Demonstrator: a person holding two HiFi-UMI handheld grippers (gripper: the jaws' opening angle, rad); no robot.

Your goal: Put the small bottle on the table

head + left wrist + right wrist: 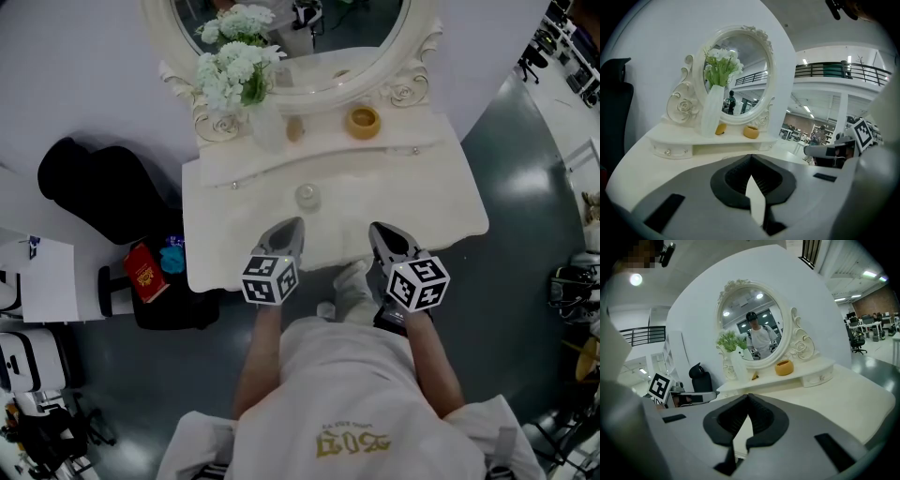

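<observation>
A small clear round bottle (307, 196) stands on the white dressing table (431, 202), in the middle of its top, seen from above. My left gripper (292, 226) is just in front of it, at the table's front edge, shut and holding nothing. Shut and bare as well, my right gripper (377, 230) hovers to the right, level with the left one. In the left gripper view the jaws (751, 157) meet at their tips and hide the clear bottle. The right gripper (747, 397) shows its jaws touching too. A small amber bottle (295, 128) (721, 129) rests on the raised shelf.
On the shelf under the oval mirror (366, 42) stand a white vase of flowers (234, 66) (712, 110) and an orange bowl (364, 121) (751, 131) (783, 367). A black chair (98, 187) and a red book (145, 273) lie left of the table.
</observation>
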